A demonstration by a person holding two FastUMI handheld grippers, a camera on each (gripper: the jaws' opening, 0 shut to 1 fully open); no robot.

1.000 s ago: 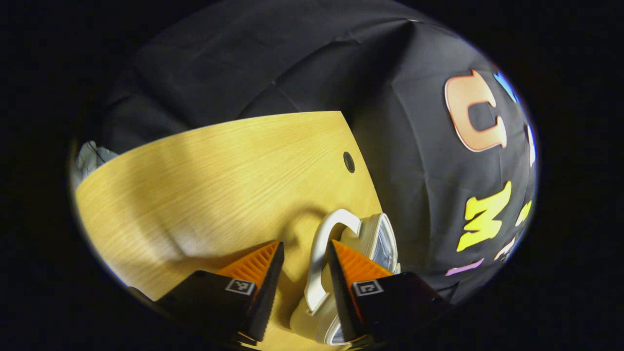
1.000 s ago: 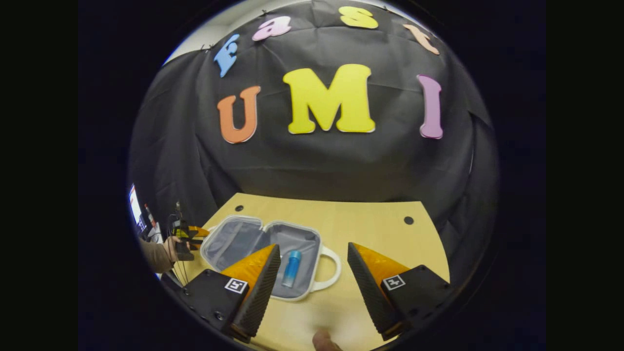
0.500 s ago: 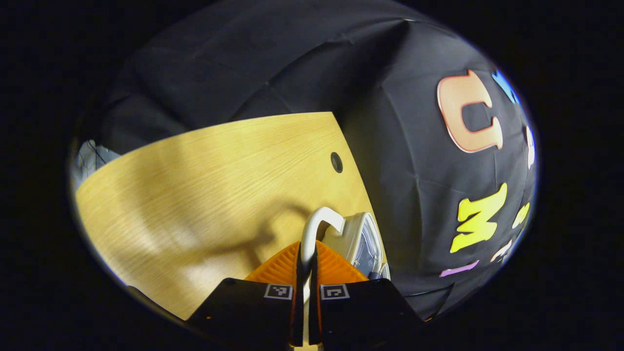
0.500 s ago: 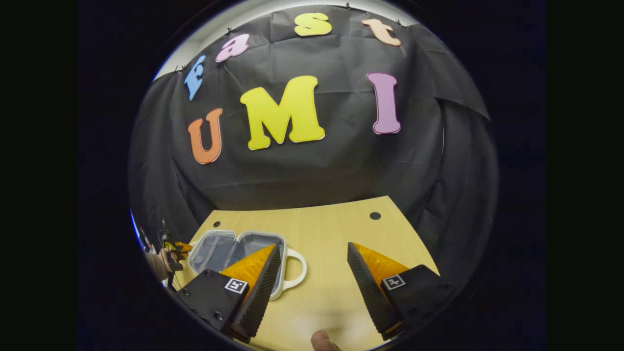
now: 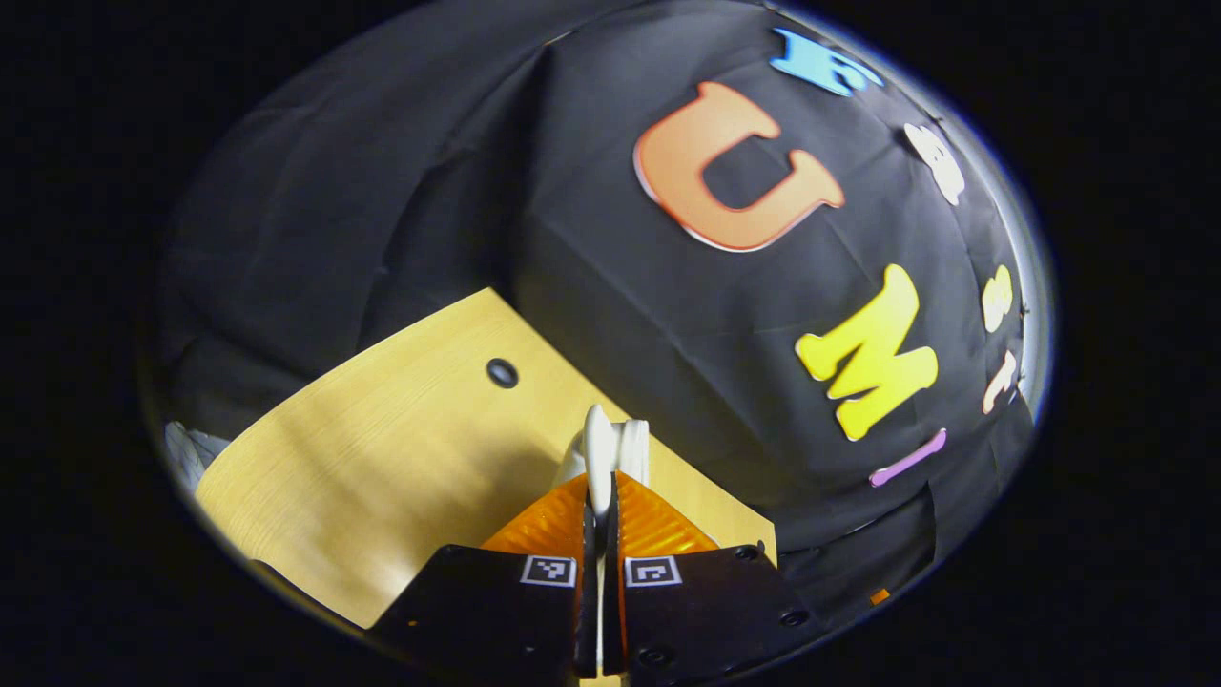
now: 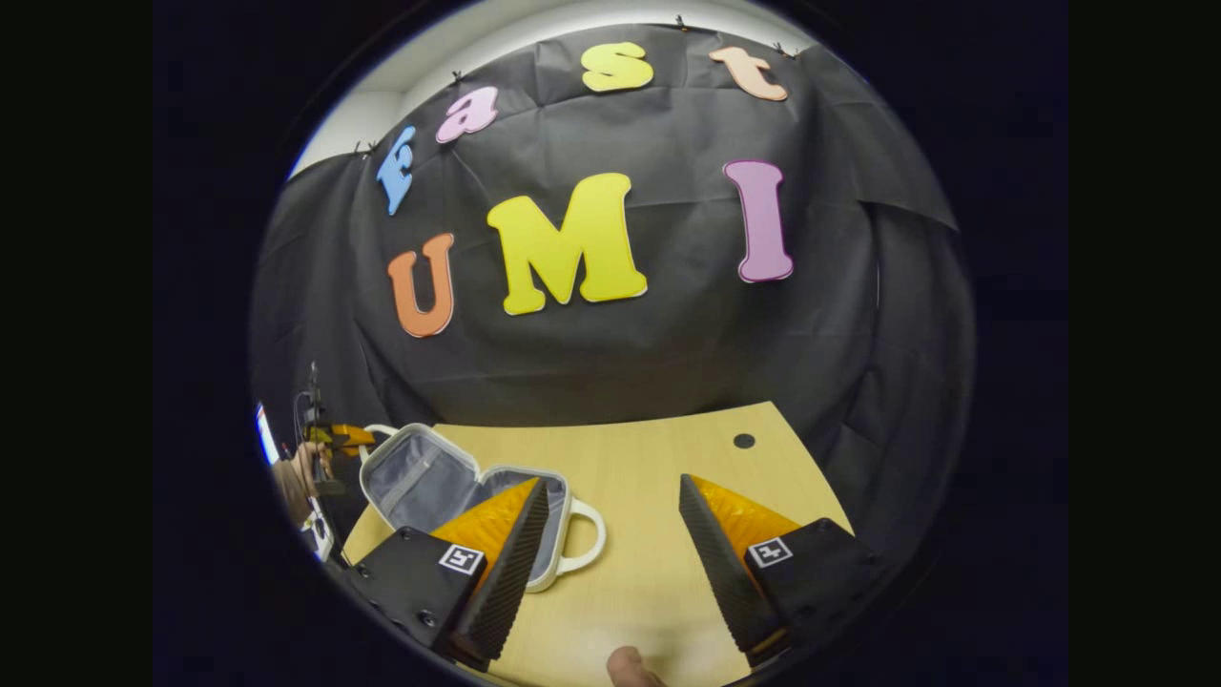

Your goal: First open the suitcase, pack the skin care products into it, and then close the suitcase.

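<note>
Wooden desk [image 6: 658,534], black cloth behind. Left claw [image 5: 601,491] clenched on suitcase lid handle [image 5: 599,458], lid [image 6: 415,472] now swung halfway up over suitcase [image 6: 548,539] — closing underway. Right claw [image 6: 610,553] released, idle beside suitcase.

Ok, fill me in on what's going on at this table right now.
A person is packing a small suitcase on the wooden table with two handheld grippers. The left gripper is shut on the handle of the lid, which stands partly raised, apparently on its way closed. The right gripper hangs open over the table beside the case, holding nothing.
</note>
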